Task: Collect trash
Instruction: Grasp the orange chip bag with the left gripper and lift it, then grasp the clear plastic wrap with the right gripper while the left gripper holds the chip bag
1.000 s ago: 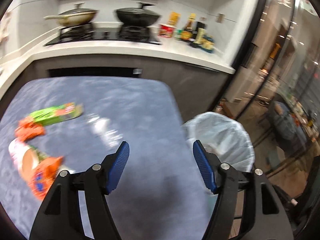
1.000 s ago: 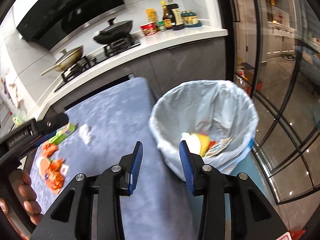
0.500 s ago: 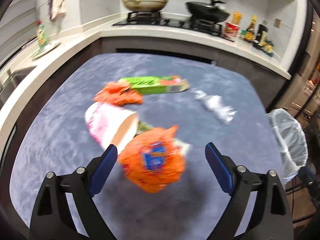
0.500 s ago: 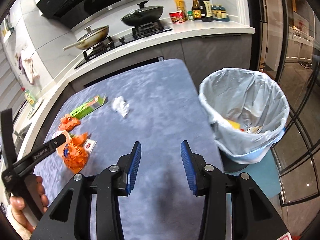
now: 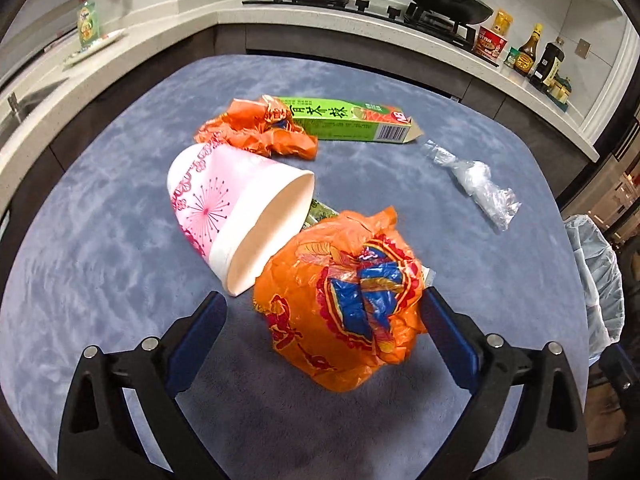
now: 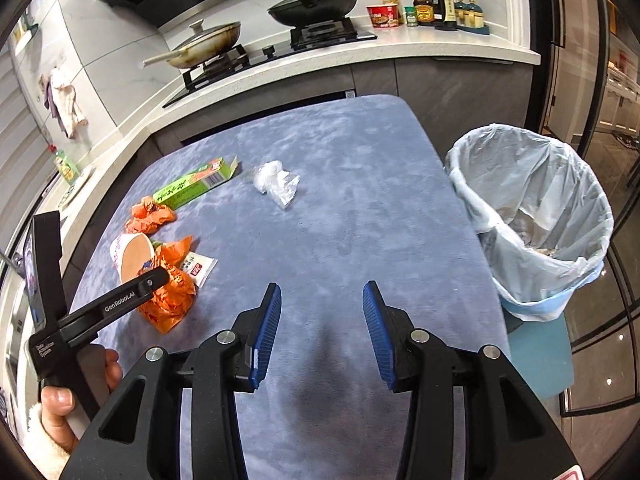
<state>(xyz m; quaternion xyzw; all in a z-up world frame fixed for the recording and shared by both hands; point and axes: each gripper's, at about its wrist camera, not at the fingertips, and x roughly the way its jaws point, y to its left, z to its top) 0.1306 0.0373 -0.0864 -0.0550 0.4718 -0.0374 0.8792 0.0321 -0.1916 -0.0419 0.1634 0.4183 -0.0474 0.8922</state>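
Note:
A crumpled orange wrapper [image 5: 344, 300] lies on the blue-grey table, between the wide-open jaws of my left gripper [image 5: 324, 312], not gripped; it also shows in the right wrist view [image 6: 168, 296]. Beside it lies a tipped pink-and-white paper cup [image 5: 236, 216]. Behind are a second orange wrapper [image 5: 256, 128], a green carton [image 5: 348, 118] and clear crumpled plastic [image 5: 476, 180]. My right gripper [image 6: 320, 320] is open and empty above the table, left of the lined trash bin [image 6: 532, 216].
A small white packet [image 6: 198, 268] lies by the orange wrapper. A counter with stove, pans [image 6: 312, 0] and sauce bottles [image 6: 436, 0] runs behind the table. The bin stands past the table's right edge on a blue stool [image 6: 536, 340].
My left gripper swung from the bin side to the trash pile and closed in on the orange wrapper. The right gripper drew back from the bin and its jaws opened wider.

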